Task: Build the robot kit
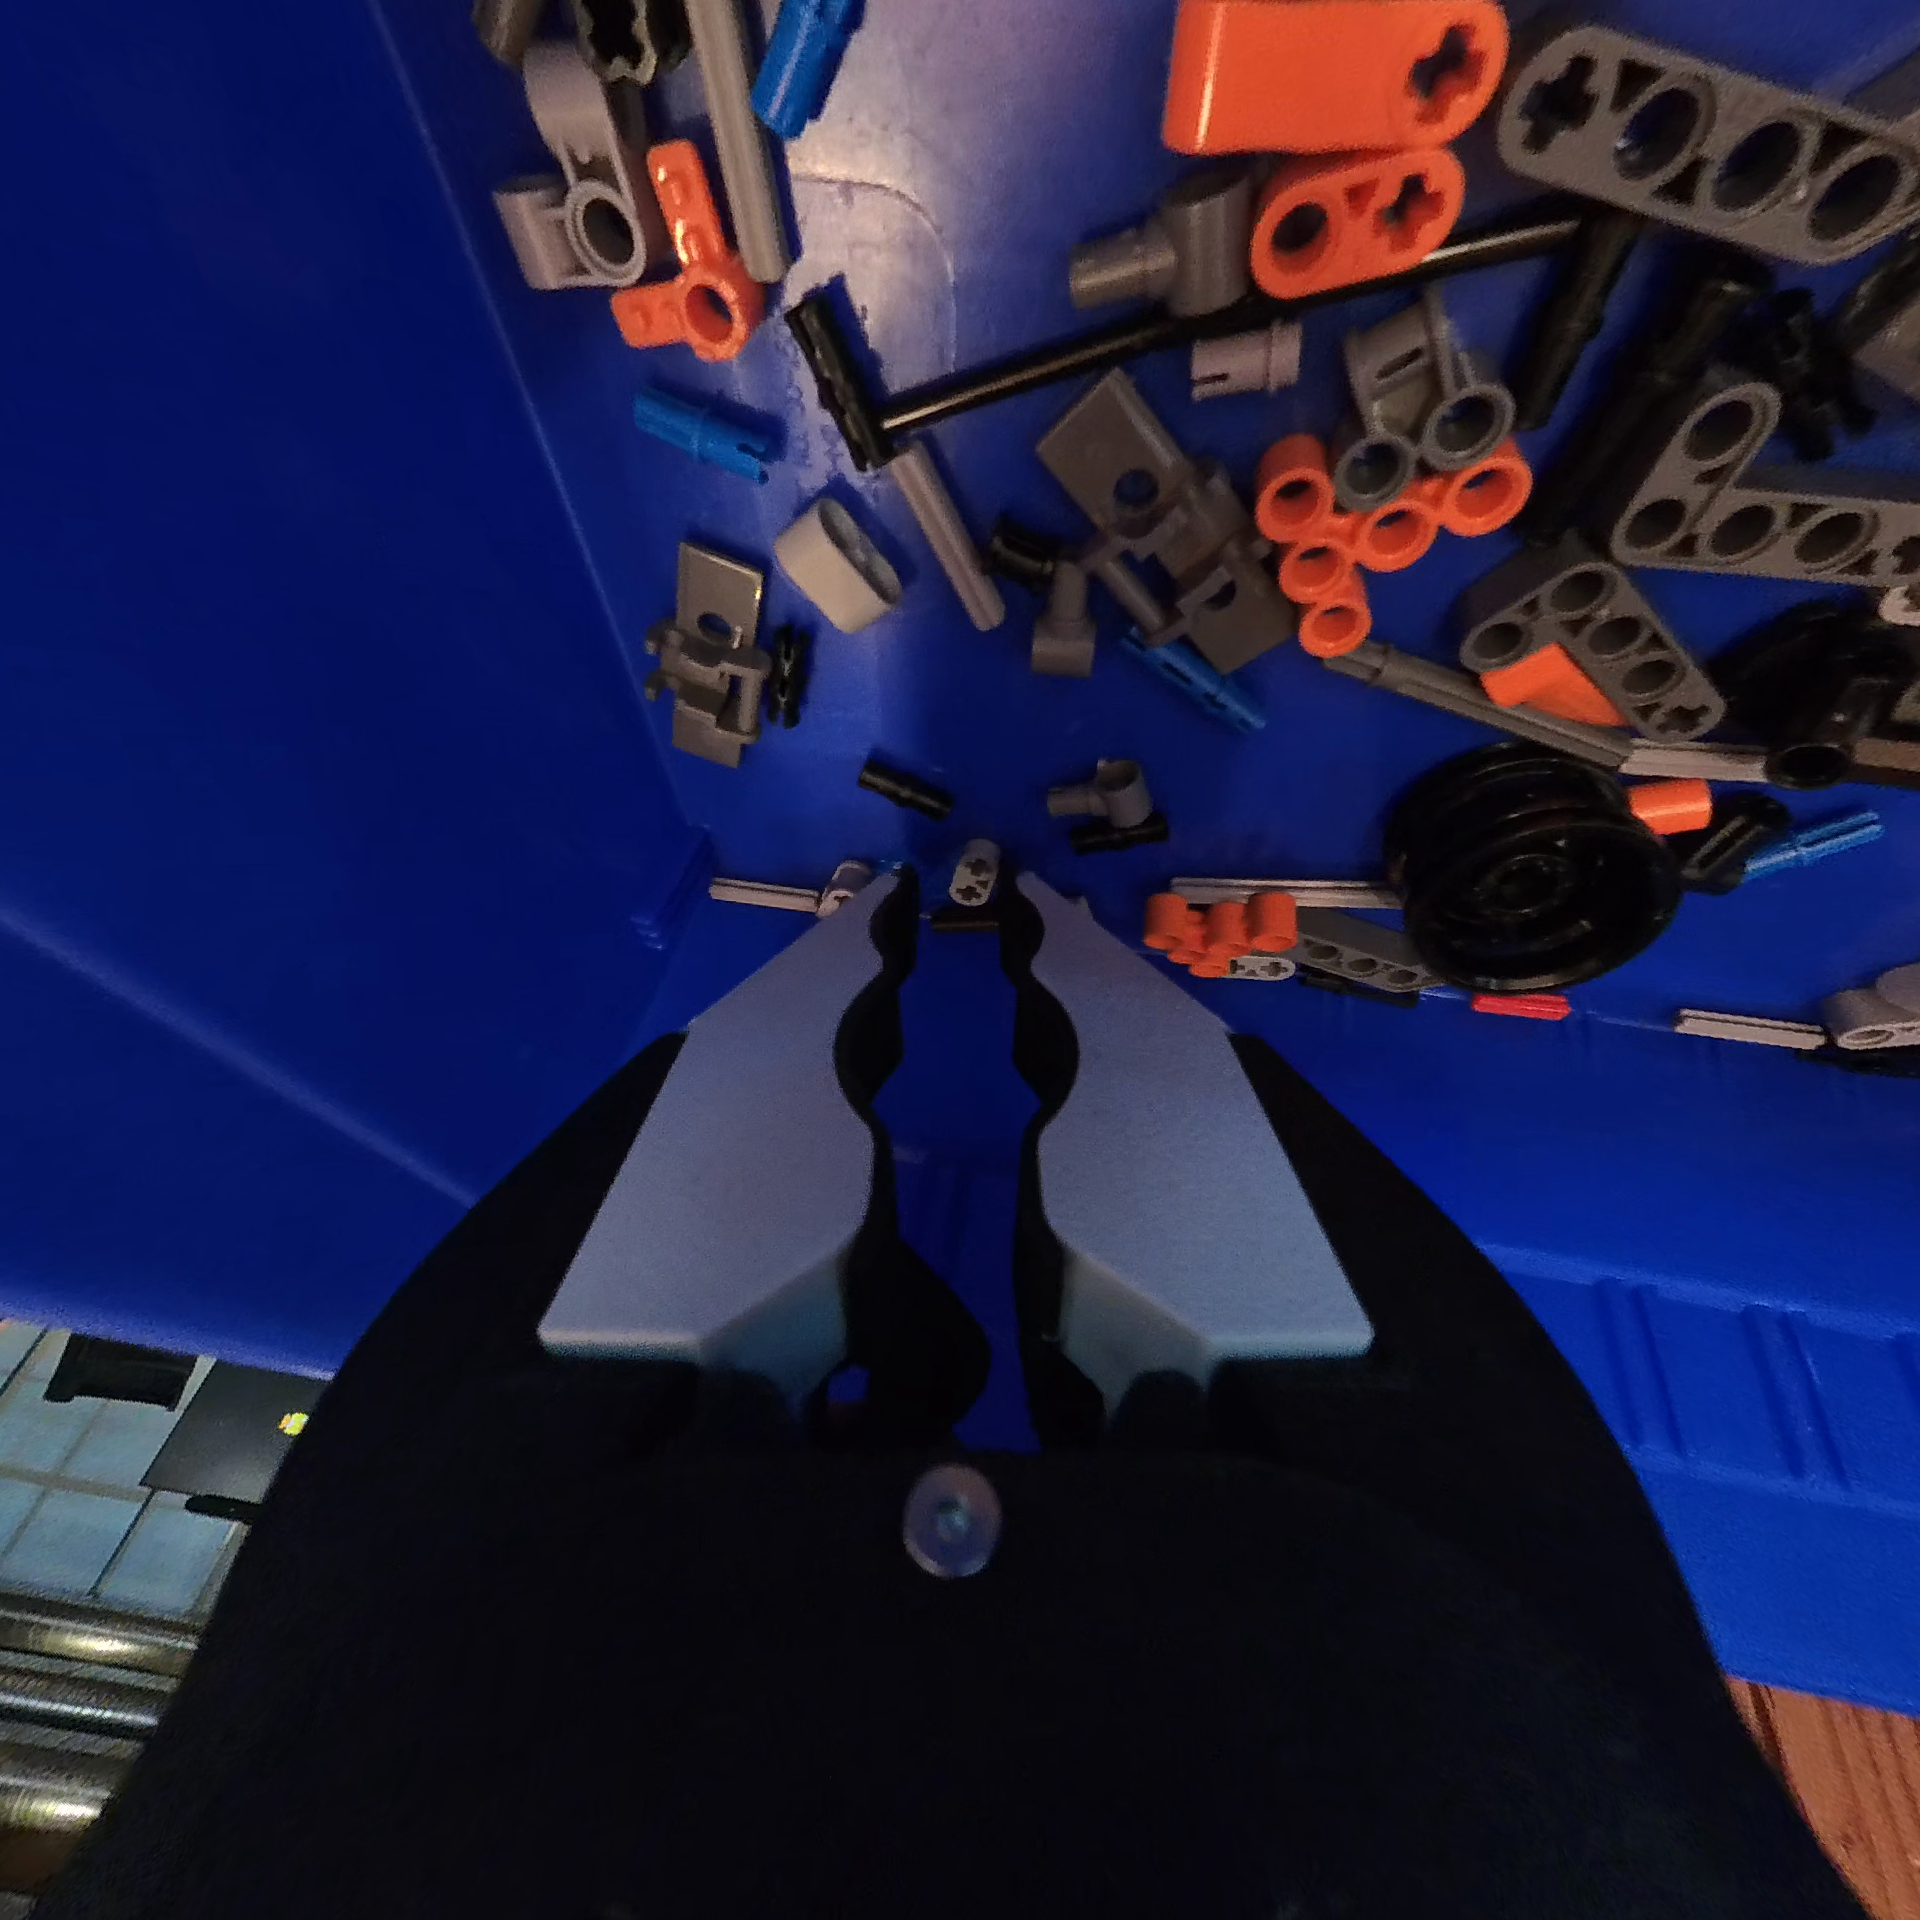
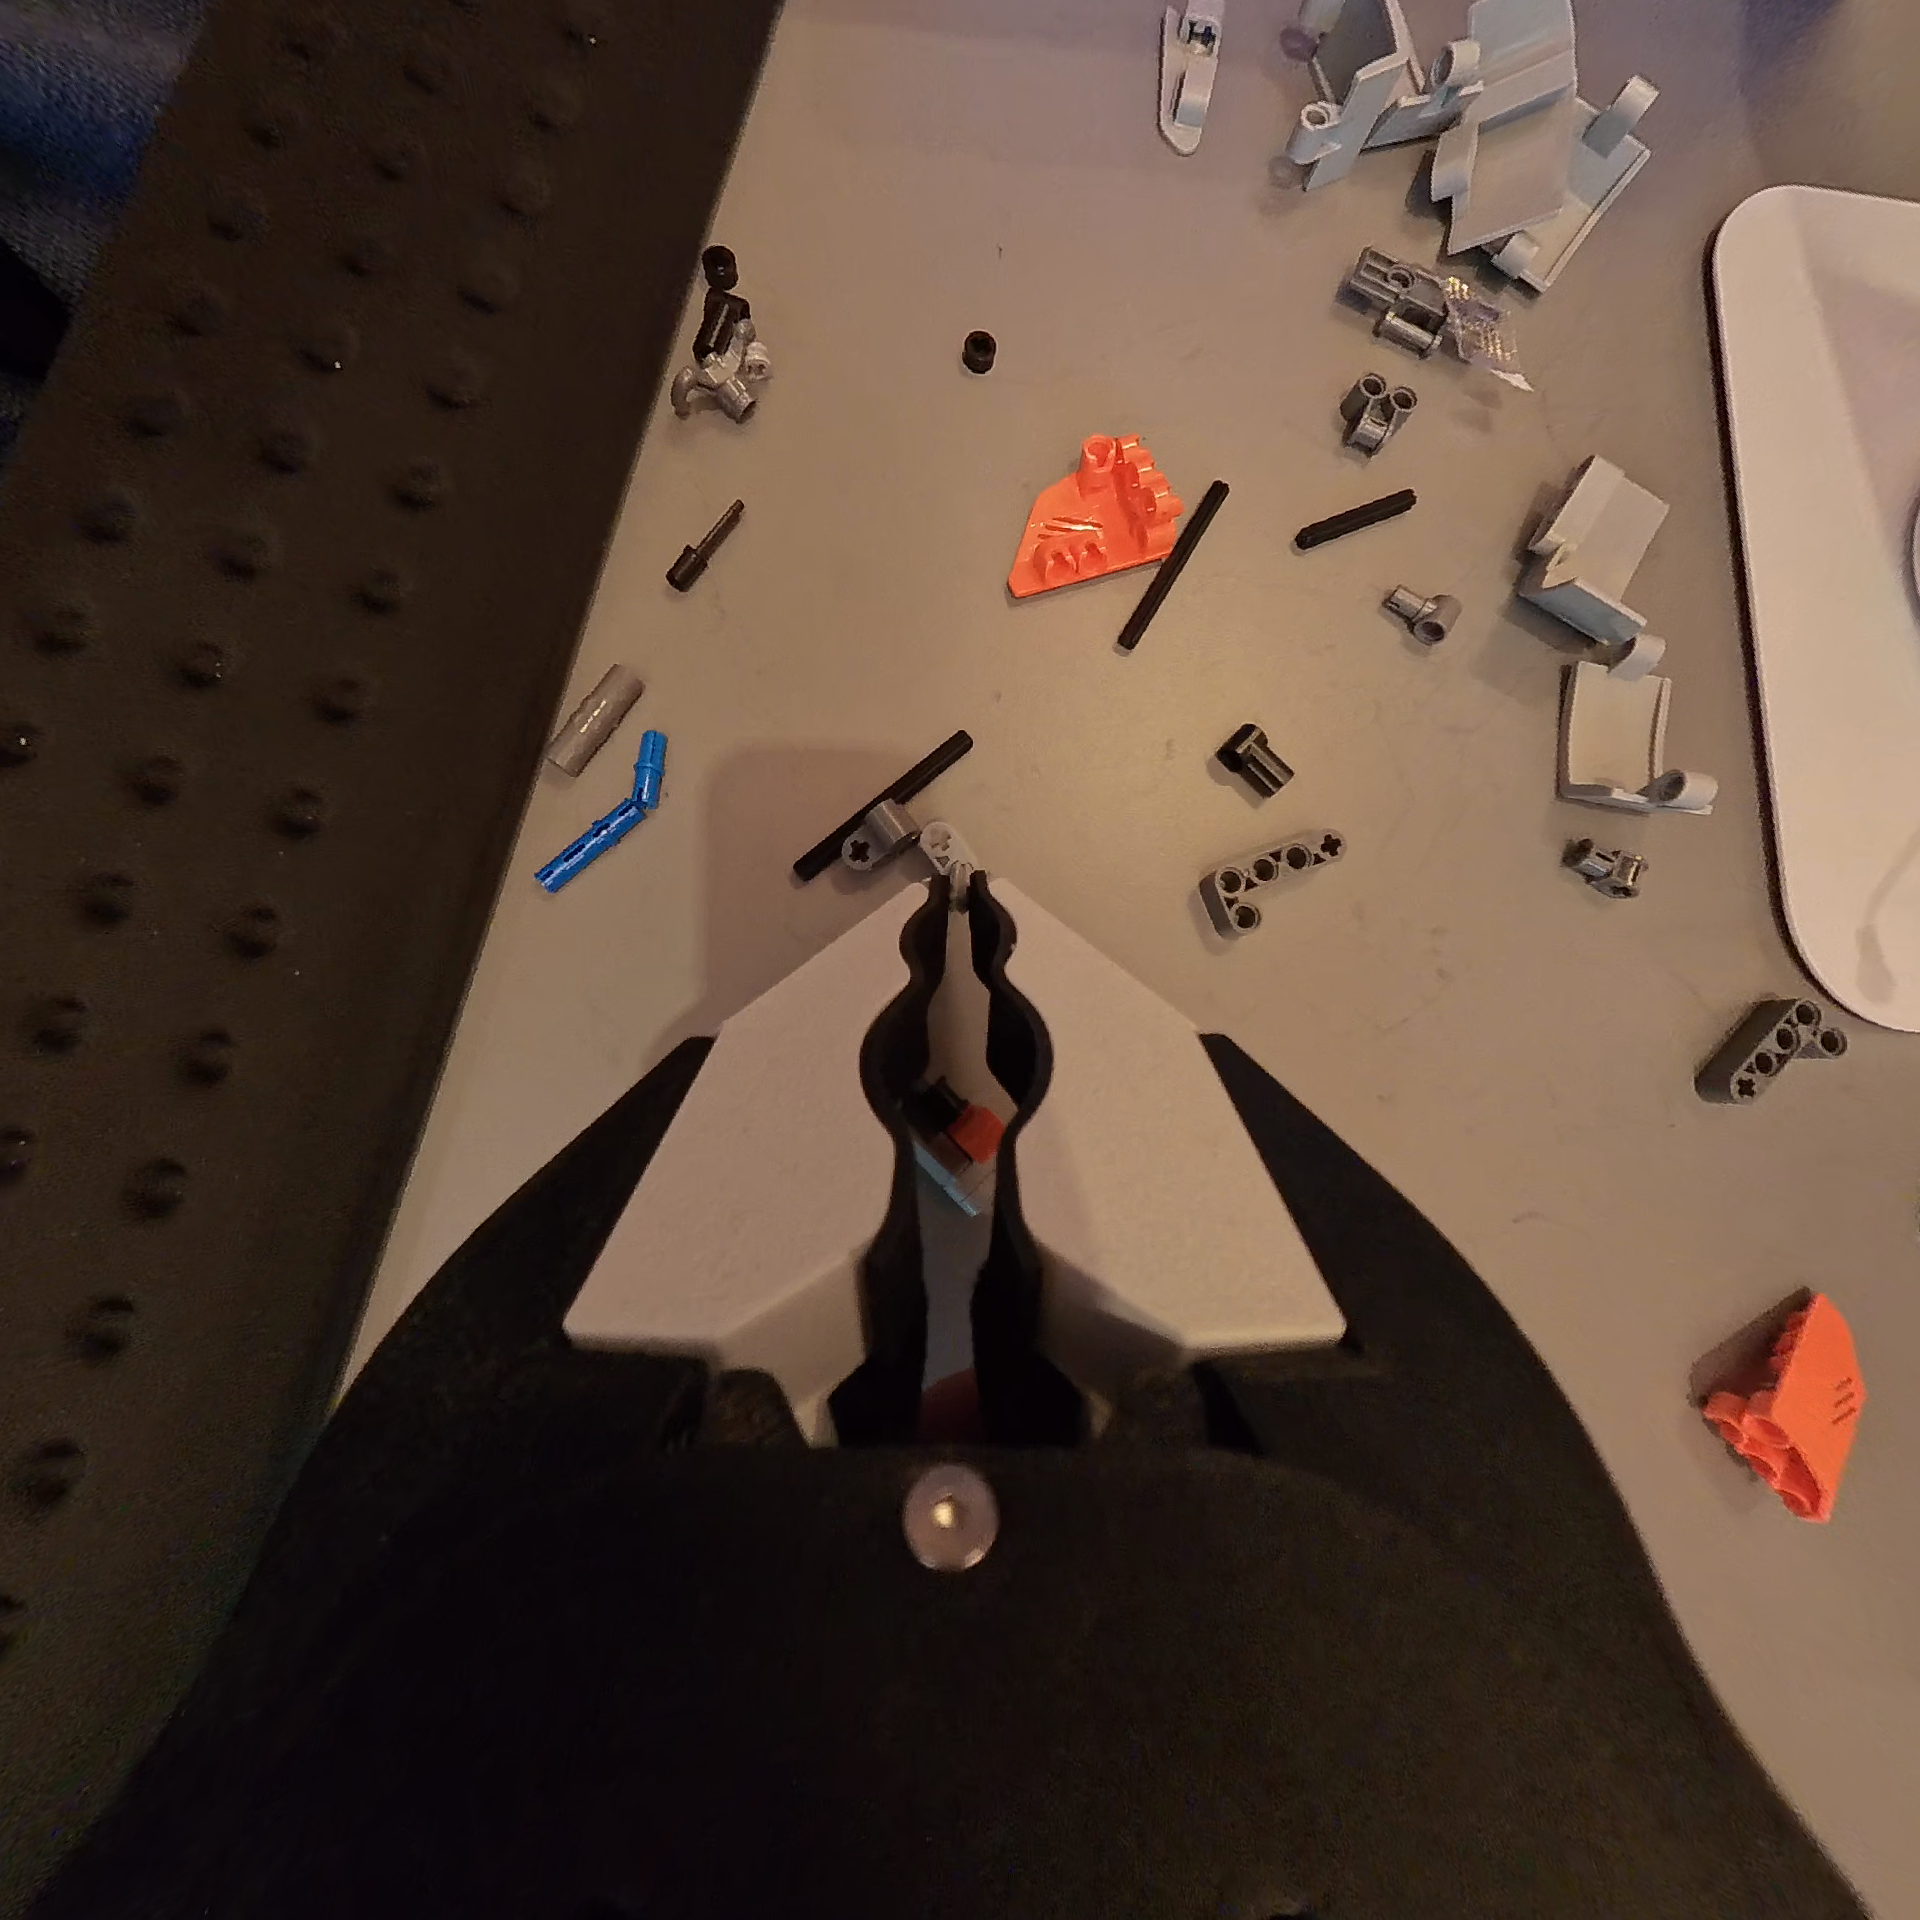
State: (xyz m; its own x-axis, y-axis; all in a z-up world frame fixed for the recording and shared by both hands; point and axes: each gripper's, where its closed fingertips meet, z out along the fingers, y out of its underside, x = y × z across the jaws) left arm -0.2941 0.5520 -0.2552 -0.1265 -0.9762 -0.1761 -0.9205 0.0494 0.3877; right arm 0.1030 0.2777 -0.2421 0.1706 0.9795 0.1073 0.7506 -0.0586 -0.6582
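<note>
My left gripper (image 1: pixel 963 885) is inside a blue bin (image 1: pixel 312 623), low over its floor near a corner. Its jaws stand a little apart, and a small light grey connector (image 1: pixel 975 871) lies just beyond the tips with a short black pin beside it. My right gripper (image 2: pixel 961 891) is over a grey table (image 2: pixel 1039 260) and is shut on a small light grey connector (image 2: pixel 945 847). That connector joins a grey sleeve (image 2: pixel 885 828) on a black axle (image 2: pixel 883 805), which casts a shadow on the table. A small orange, black and grey piece (image 2: pixel 961 1132) shows through the gap between the fingers.
The bin holds several loose parts: orange beams (image 1: pixel 1340 73), grey beams (image 1: pixel 1714 145), a black wheel (image 1: pixel 1527 868), blue pins (image 1: pixel 707 426). On the table lie orange panels (image 2: pixel 1091 530), grey panels (image 2: pixel 1496 135), black axles (image 2: pixel 1174 566), grey L-beams (image 2: pixel 1262 878), a white tray (image 2: pixel 1818 582) and a black studded mat (image 2: pixel 260 520). The grippers' ends are close to 50 cm from one another.
</note>
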